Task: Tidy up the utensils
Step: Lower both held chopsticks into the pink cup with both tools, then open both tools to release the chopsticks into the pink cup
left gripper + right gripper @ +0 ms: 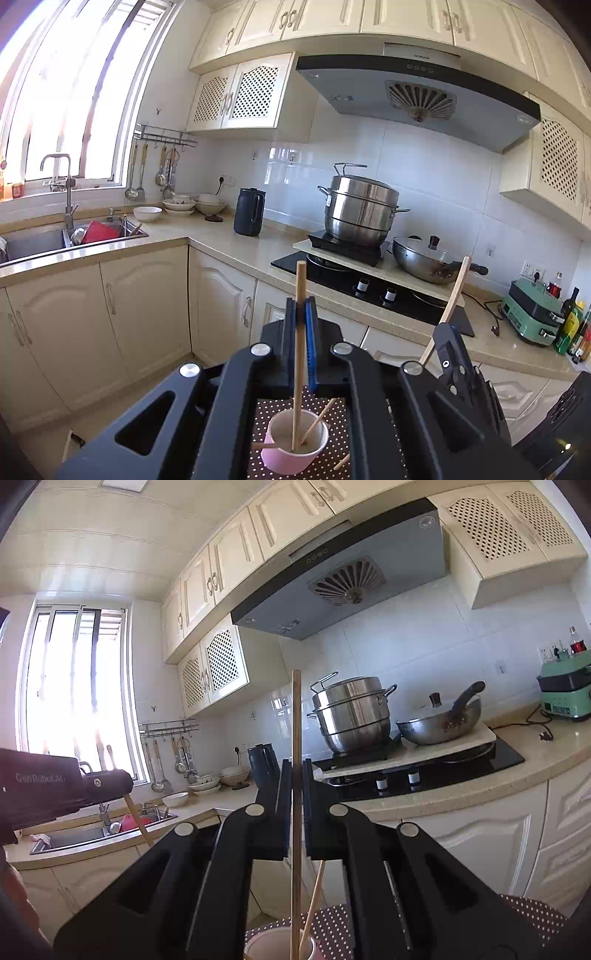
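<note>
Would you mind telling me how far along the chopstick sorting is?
Done: one chopstick leans inside the pink cup. In hand: the left gripper and right gripper each clamp a chopstick above the cup. Left: two more chopsticks lie on the dotted cloth beside the cup.

Your left tongs point(301, 306) point a little below level, their two black arms reaching forward and meeting at the blue-padded tips, which are pressed together on a single upright chopstick point(300, 332). The stick runs straight down between the pads.

Your right tongs point(296, 771) point roughly level and are rolled somewhat to one side. Their tips are clamped on a second chopstick point(296, 775) that stands vertical between them.

From the left wrist view, your right tongs point(448, 332) sit just to the right and at a similar height, angled inward. From the right wrist view, your left tongs point(107, 781) appear at the left edge.
</note>
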`<state>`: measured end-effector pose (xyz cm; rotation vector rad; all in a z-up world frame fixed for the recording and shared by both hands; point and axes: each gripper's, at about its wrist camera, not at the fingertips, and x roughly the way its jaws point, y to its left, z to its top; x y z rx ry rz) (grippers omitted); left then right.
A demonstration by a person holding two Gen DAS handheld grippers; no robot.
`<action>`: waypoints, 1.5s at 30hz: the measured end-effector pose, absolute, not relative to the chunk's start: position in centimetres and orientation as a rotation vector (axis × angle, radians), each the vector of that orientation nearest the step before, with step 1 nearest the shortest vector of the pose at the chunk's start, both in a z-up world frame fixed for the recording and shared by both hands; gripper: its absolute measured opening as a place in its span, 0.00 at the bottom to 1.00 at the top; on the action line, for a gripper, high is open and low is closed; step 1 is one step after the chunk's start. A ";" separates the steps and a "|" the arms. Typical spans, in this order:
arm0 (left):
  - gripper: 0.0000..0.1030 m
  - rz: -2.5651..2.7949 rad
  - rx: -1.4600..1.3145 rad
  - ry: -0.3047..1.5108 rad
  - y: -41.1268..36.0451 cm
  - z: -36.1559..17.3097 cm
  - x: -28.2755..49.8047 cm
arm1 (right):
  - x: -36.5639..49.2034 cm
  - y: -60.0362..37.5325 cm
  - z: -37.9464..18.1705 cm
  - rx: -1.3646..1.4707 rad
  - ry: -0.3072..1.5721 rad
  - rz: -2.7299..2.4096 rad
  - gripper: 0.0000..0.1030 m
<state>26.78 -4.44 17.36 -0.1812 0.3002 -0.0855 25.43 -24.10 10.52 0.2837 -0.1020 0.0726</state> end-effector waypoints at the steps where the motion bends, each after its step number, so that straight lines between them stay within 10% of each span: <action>1: 0.05 -0.088 -0.185 0.308 -4.5 17.4 27.2 | 25.8 -24.1 10.6 0.278 -0.112 0.067 0.05; 32: 0.15 -0.090 -0.031 0.552 -4.7 7.3 34.1 | 30.3 -23.6 1.7 0.235 0.262 0.092 0.10; 37: 0.31 -0.092 -0.023 0.543 -4.4 7.1 33.2 | 28.5 -23.9 2.2 0.209 0.230 0.025 0.62; 45: 0.38 -0.106 -0.027 0.514 -3.6 7.7 30.7 | 26.4 -24.6 3.0 0.213 0.210 0.003 0.62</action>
